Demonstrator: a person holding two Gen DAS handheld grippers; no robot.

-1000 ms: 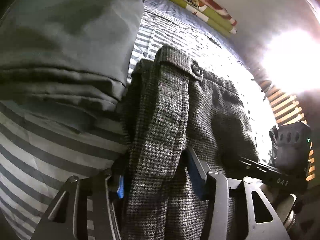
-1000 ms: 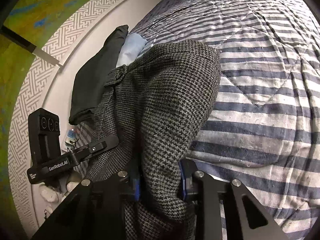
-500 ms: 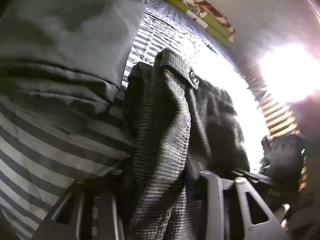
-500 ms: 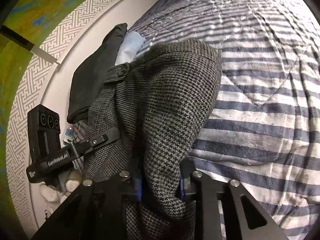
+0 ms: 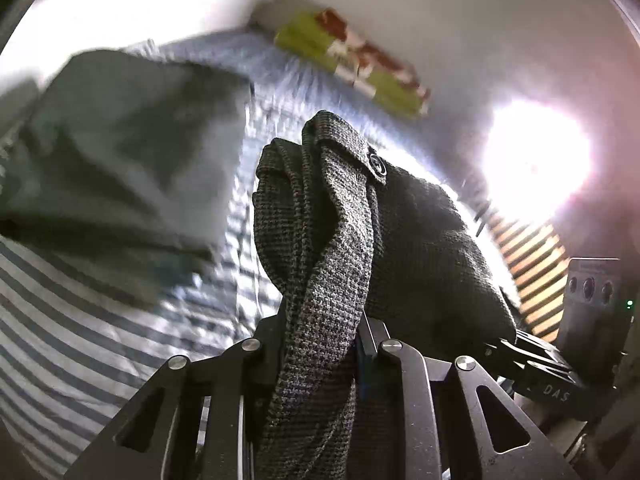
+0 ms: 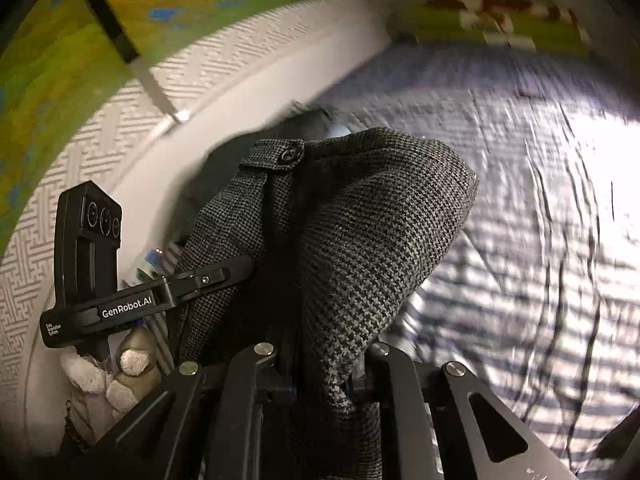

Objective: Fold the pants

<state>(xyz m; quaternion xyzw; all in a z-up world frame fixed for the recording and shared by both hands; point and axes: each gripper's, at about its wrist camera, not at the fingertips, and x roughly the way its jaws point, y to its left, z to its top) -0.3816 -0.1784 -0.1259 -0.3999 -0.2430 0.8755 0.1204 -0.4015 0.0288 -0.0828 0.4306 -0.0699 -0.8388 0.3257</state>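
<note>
both tools gripping the pants above the bed

your left tool has a bunched strip of the grey checked pants pinched between its jaws, which are closing narrow on the cloth. your right tool is likewise clamped on a thick fold of the same pants, its jaws closing further on the fabric.

the pants hang up off the striped bed cover, gathered between your two tools, with the waistband tab and its dark button on top; the button also shows from the right wrist. in that view your left tool sits just beside the pants on their left, held by your gloved hand. from the left wrist, your right tool's body shows just right of the pants.

beyond the pants, on their left, a dark grey garment lies on the bed cover, blurred. farther still, past the pants, a green, red and white patterned cloth lies along the far edge of the bed against the wall.
</note>
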